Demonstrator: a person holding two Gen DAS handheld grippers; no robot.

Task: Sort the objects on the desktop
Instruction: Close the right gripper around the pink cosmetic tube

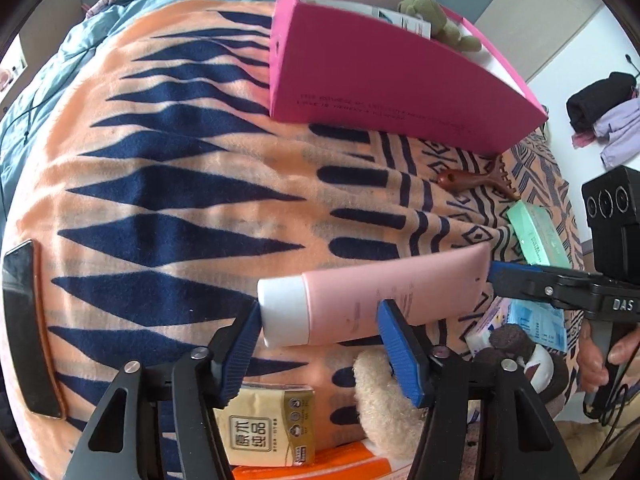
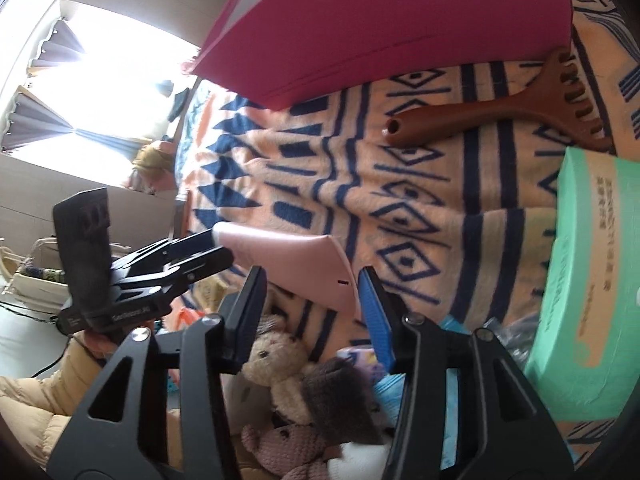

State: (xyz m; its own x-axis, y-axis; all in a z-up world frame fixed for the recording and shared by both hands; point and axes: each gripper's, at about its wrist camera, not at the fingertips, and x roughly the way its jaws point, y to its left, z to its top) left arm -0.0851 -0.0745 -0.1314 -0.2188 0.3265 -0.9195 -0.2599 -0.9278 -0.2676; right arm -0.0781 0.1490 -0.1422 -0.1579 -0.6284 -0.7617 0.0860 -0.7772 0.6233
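A pink tube (image 1: 384,298) with a white cap lies crosswise between the blue pads of my left gripper (image 1: 320,322), held above the patterned blanket. The left gripper is shut on it near the cap end. My right gripper (image 1: 496,276) comes in from the right at the tube's flat crimped end; in the right wrist view its jaws (image 2: 312,284) are open, with the tube's end (image 2: 320,268) between them. The pink box (image 1: 392,92) stands behind, holding a green plush toy (image 1: 436,16) and small packages.
On the blanket lie a brown wooden comb (image 2: 500,112), a green box (image 2: 592,280), plush toys (image 2: 288,364), a tissue pack (image 1: 272,424), blue packets (image 1: 536,324) and a black phone (image 1: 28,332) at the left.
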